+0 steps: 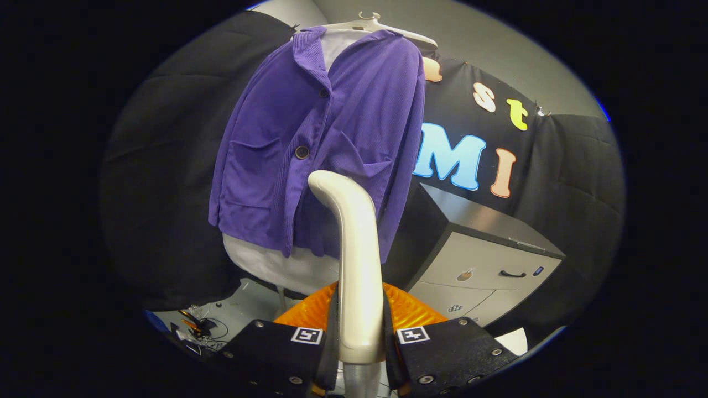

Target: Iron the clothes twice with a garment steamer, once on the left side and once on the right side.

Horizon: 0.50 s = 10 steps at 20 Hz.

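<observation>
the jacket (326, 138) is purple with a fine ribbed texture and 2 dark round buttons (302, 152). under it hangs a white garment (287, 265), also white at the collar. the hanger (381, 26) is off-white. the garment steamer (358, 260), clamped between the gripper (359, 337) fingers, has a cream handle and an orange ridged body. to the right, the cabinet (487, 260) is pale grey with a black side and a black drawer handle (513, 273). the far wall above is plain grey.
</observation>
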Tool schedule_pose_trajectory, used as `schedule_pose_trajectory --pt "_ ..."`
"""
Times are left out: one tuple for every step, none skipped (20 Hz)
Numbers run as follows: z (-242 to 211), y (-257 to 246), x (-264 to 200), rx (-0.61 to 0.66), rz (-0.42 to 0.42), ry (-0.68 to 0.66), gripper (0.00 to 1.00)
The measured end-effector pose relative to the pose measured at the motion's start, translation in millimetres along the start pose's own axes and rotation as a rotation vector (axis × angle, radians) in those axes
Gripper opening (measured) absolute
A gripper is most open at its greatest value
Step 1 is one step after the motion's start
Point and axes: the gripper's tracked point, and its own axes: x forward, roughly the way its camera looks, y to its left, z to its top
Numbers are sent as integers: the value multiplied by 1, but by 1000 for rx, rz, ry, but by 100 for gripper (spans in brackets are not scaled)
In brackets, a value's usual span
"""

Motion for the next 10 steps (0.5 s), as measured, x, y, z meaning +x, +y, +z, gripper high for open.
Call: schedule_pose_trajectory --pt "-8 5 0 3 14 18 34" --pt "-15 7 -1 -1 23 35 34" --pt "-21 9 -3 -5 30 45 34" --pt "-26 12 -6 0 43 60 34" --pt "-28 15 -11 30 63 62 34" --pt "-27 21 -15 42 80 59 35" --pt "-21 23 -22 33 90 39 34" --pt "-16 26 -27 29 102 23 34" --pt "-8 31 -33 29 121 12 34" --pt "-1 37 -35 31 137 -1 34"
